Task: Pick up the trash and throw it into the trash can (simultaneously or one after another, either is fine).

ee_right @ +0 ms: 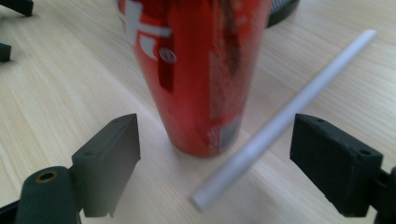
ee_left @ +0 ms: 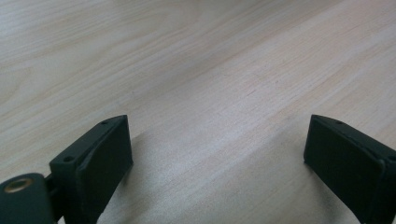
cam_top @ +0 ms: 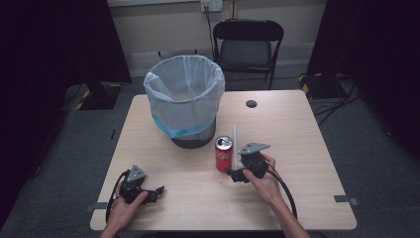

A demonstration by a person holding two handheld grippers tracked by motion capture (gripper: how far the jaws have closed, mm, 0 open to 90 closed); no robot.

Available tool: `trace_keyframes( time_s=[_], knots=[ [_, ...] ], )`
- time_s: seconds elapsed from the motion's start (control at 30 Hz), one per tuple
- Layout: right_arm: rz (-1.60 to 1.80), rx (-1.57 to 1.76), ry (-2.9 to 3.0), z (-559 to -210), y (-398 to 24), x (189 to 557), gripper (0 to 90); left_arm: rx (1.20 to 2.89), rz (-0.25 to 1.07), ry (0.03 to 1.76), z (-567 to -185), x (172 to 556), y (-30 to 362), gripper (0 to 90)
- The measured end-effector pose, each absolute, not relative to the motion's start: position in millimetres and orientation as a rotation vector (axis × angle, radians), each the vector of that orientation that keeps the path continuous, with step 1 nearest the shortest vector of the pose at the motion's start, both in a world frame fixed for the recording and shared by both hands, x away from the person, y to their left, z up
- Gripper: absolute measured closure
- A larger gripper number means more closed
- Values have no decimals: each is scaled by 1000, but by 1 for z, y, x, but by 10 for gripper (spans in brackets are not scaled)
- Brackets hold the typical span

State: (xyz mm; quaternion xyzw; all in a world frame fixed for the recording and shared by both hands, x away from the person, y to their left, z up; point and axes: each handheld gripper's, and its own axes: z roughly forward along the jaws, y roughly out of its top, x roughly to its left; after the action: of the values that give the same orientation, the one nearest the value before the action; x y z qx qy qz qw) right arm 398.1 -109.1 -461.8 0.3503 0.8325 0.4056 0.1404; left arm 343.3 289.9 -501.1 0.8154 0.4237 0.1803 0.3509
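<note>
A red soda can (cam_top: 224,153) (ee_right: 198,70) stands upright on the wooden table (cam_top: 287,129), just in front of a bin. A white straw (cam_top: 235,141) (ee_right: 285,116) lies on the table to the can's right. My right gripper (cam_top: 237,174) (ee_right: 215,158) is open, low on the table, with the can's base and the straw's near end just ahead of its jaws. My left gripper (cam_top: 156,192) (ee_left: 217,154) rests open at the table's front left, with bare wood between its jaws.
A wire waste bin (cam_top: 185,99) lined with a white bag stands at the table's middle back. A round cable hole (cam_top: 251,103) is behind the can. A black folding chair (cam_top: 247,44) stands beyond the table.
</note>
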Motion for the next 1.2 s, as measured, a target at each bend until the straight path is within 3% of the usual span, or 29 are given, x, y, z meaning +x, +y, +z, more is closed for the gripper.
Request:
trace_keyframes(
  time_s=[0.73, 0.87, 1.0, 1.2],
  knots=[
    [1258, 946, 2417, -481, -83, 416, 167, 2111, 467, 1097, -501, 343, 290, 73],
    [1238, 932, 2412, -483, -78, 418, 205, 2111, 467, 1097, -501, 343, 290, 73],
    [1203, 916, 2417, -487, -76, 418, 331, 2110, 466, 1096, -501, 343, 290, 73],
    [1245, 910, 2393, -482, -76, 417, 337, 2109, 467, 1096, -501, 343, 290, 73]
  ],
)
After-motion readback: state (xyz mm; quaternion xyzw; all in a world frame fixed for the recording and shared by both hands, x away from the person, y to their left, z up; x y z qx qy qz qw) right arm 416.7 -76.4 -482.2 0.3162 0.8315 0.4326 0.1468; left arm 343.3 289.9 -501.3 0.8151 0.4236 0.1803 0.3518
